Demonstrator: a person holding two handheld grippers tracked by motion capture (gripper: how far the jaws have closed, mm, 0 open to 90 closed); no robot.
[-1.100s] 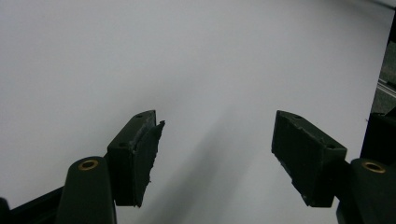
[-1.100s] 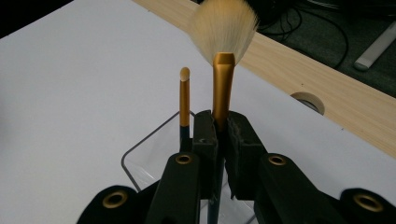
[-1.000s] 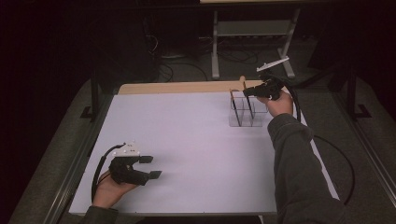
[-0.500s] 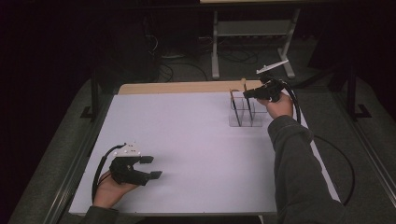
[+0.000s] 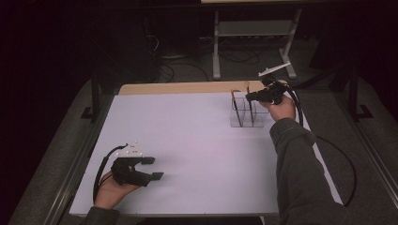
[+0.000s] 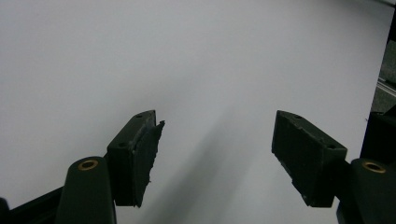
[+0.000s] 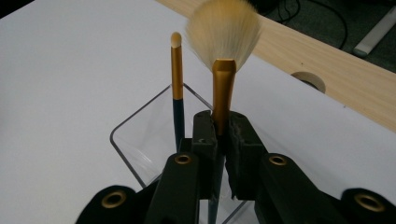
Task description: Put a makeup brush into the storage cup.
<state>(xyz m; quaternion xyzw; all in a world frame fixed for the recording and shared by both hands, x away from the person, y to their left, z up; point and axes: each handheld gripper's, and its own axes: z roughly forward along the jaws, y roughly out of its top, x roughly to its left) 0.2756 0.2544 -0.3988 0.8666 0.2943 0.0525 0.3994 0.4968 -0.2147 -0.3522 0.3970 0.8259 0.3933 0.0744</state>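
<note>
Clear organizer (image 7: 140, 140) holding slim brush (image 7: 176, 79), right tongs (image 7: 223, 140) pinching fan brush (image 7: 223, 42), apparently inside, left tongs (image 6: 215, 154) spread

Jaws pinch fan brush (image 7: 223, 79) handle – thin brush (image 7: 176, 70) beside, clear holder (image 7: 140, 140).

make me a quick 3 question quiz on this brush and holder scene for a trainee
1. True or false: the left gripper grips a brush.
2. What does the right gripper clamp? A) the fluffy brush B) the thin brush C) the holder's wall
3. Where does the thin brush stand?

Key:
1. False; its jaws are open over the bare white table.
2. A, by its gold ferrule.
3. Upright in the clear holder, beside the fluffy brush.
</note>
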